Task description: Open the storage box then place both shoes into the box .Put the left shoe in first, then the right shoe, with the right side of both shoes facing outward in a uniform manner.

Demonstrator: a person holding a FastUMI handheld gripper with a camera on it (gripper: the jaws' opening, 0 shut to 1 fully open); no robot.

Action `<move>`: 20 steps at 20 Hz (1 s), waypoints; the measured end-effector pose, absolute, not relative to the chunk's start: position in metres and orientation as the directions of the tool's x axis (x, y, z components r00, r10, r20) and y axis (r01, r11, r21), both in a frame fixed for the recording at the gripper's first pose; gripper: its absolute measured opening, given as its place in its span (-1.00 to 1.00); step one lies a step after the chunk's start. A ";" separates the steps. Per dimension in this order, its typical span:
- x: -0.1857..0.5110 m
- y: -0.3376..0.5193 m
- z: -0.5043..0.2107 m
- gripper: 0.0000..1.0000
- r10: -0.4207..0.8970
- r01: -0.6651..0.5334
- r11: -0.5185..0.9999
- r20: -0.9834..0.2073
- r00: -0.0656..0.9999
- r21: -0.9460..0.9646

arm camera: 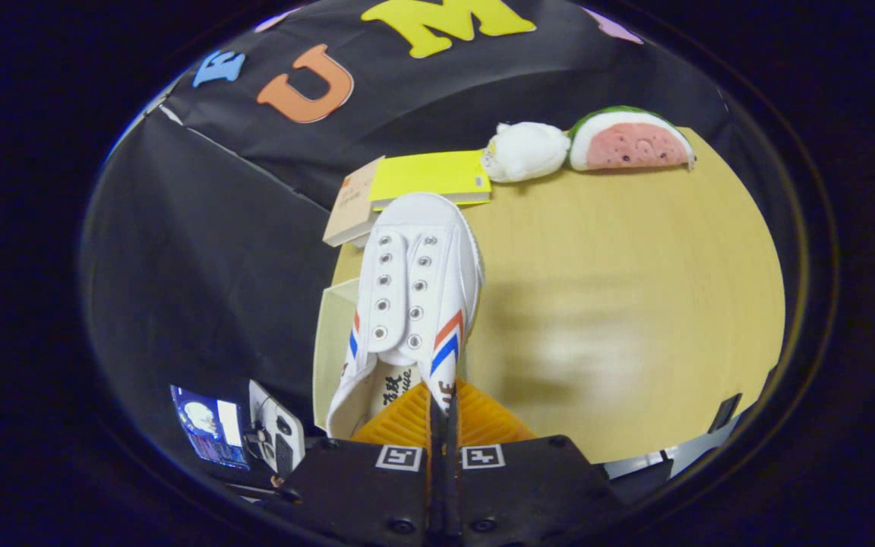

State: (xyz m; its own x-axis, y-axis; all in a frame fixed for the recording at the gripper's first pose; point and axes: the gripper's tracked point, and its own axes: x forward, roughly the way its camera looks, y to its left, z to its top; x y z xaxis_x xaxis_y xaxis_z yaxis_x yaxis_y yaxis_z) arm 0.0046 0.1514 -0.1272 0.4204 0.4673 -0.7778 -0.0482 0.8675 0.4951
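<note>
A white canvas shoe point(415, 296) with red and blue side stripes and empty eyelets hangs above the wooden table point(620, 304), its toe pointing away from me. My gripper point(443, 399) is shut on the shoe's collar edge at its right side, and the fingers point(483, 422) are pressed together with the fabric between them. Below the shoe, at the table's left edge, lies a pale panel point(329, 346); I cannot tell whether it belongs to the storage box.
Beyond the shoe's toe lie a yellow book point(430, 176) and a tan book point(350, 205). Further right, at the table's far edge, sit a white plush point(525, 152) and a watermelon-slice plush point(627, 140). A small screen point(210, 425) stands low beside the fingers.
</note>
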 end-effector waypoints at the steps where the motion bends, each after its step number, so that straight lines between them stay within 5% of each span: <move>1: 0.006 0.169 -0.126 -0.89 0.464 -0.057 0.872 -0.784 0.411 0.486; 9: -0.002 0.257 -0.167 -0.89 0.402 -0.031 0.910 -0.861 0.310 0.414; 20: -0.009 0.246 -0.220 -0.89 0.202 0.096 0.966 -0.930 0.307 0.242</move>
State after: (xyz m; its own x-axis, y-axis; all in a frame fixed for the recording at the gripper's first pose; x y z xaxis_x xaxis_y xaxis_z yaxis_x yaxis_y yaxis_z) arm -0.0095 0.2463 -0.2200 0.3065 0.2025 -0.9301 0.0956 0.9656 0.2417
